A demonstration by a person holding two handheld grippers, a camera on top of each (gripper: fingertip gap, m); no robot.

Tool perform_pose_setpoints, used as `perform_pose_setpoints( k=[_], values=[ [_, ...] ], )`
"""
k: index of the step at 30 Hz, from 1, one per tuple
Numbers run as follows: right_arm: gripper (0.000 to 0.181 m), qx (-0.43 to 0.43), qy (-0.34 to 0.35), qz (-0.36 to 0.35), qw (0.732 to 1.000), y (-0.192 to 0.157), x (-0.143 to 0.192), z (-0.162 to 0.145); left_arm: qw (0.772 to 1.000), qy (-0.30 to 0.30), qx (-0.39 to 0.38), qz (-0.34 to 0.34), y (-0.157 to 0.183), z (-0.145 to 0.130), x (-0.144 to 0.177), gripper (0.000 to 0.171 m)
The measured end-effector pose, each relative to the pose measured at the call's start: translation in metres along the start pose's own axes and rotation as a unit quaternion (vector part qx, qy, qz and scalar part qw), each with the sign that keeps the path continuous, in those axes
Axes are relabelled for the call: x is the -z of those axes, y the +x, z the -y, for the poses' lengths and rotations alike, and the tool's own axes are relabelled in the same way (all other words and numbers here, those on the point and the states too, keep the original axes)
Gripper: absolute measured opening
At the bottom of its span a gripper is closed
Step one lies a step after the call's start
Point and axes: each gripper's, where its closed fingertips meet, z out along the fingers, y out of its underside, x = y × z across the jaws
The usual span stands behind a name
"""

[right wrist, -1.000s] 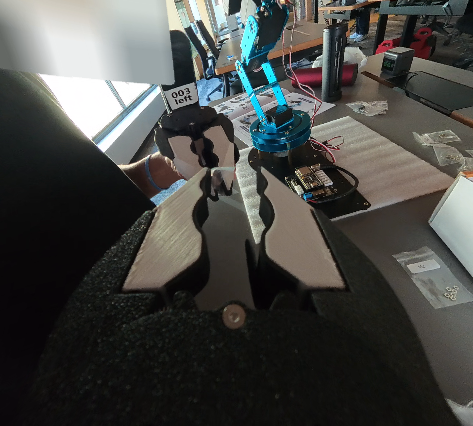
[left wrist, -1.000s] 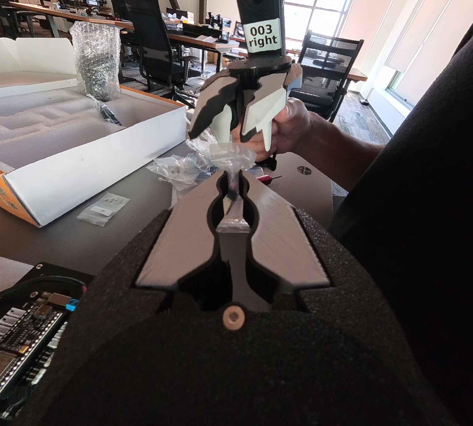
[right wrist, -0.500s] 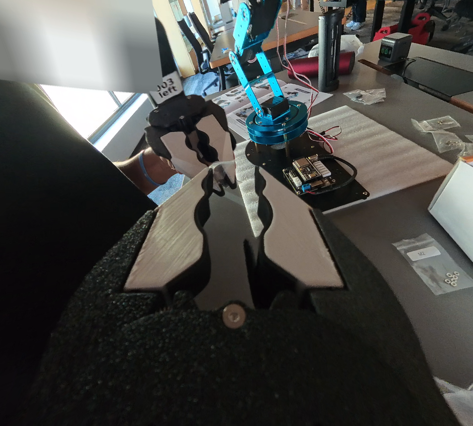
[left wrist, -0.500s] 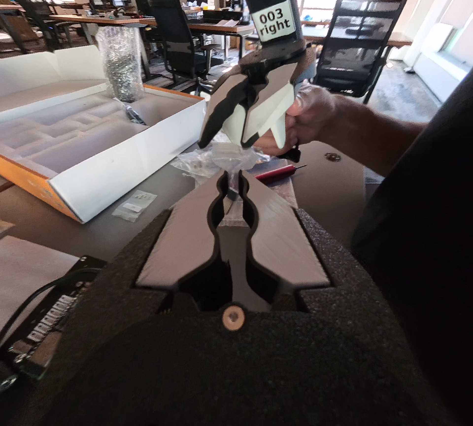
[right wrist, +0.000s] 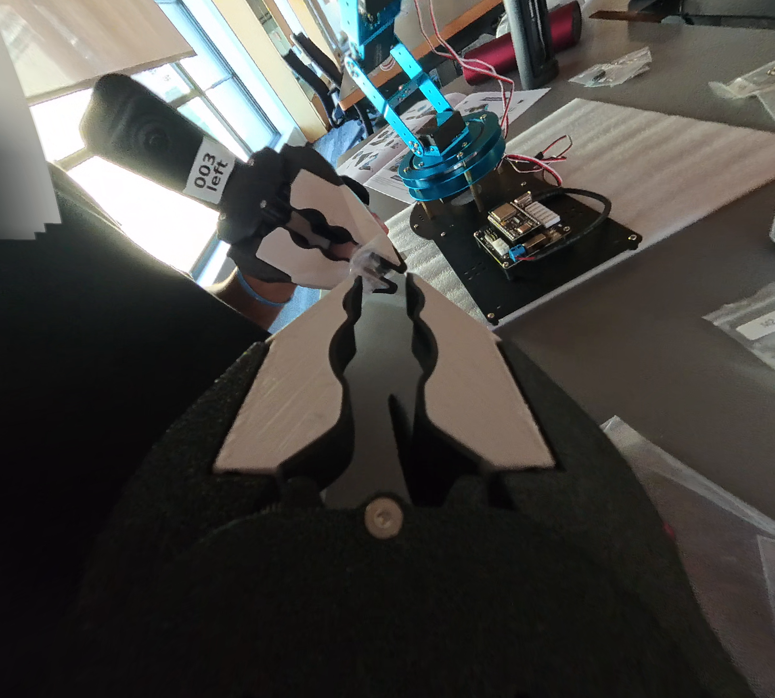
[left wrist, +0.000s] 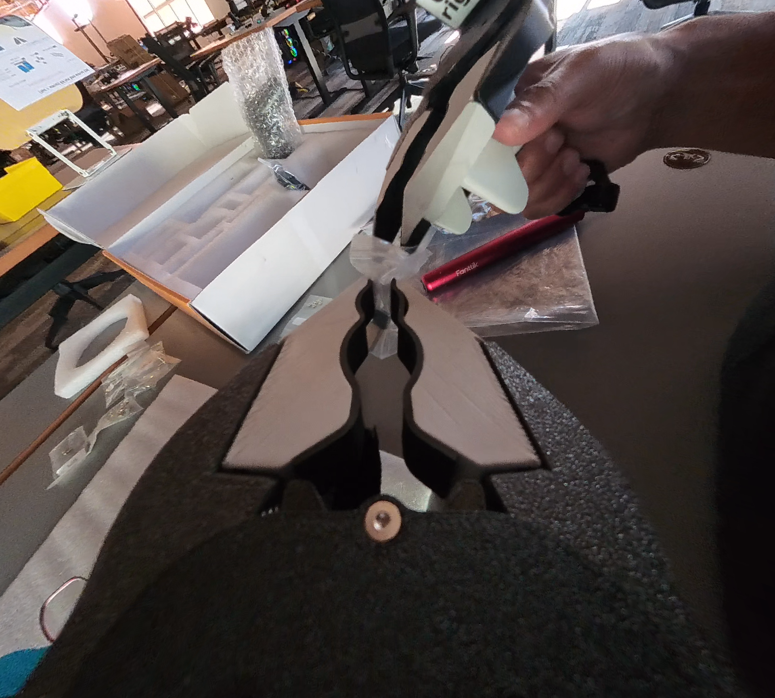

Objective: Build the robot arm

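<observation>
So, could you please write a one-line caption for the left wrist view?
Left gripper pinching a small clear plastic bag whose top meets the right gripper, above a grey table.

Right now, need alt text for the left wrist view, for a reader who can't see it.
The left tongs pinch a small clear plastic bag above a dark table, while the right tongs, held in a hand, meet the bag's crumpled top. Behind lie an open white box, a red pen-shaped tool and a bubble-wrapped cylinder.
</observation>
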Motion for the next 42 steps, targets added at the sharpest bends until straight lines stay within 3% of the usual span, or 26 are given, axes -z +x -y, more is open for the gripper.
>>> perform_pose_setpoints(
  k=[7,15,28,35,42],
  values=[
    [0.020,-0.049,0.031,0.050,0.997,-0.009,0.005,0.003,1.000,0.024,0.002,-0.013,0.003,0.007,0.000,0.005],
    [0.021,-0.067,0.033,0.059,0.995,-0.006,0.005,0.001,1.000,0.025,0.001,-0.013,0.003,0.007,-0.002,0.005],
    [0.004,-0.016,-0.019,0.053,0.998,-0.013,-0.002,-0.014,0.999,-0.004,-0.014,-0.030,0.009,-0.003,-0.008,0.004],
    [0.000,0.001,-0.010,0.043,0.999,-0.012,-0.001,-0.014,0.999,-0.025,-0.028,-0.031,0.011,-0.010,-0.010,0.005],
    [0.000,-0.015,0.007,0.043,0.999,-0.007,0.004,-0.015,0.992,-0.021,0.107,-0.057,0.008,-0.010,-0.001,0.031]
  ],
)
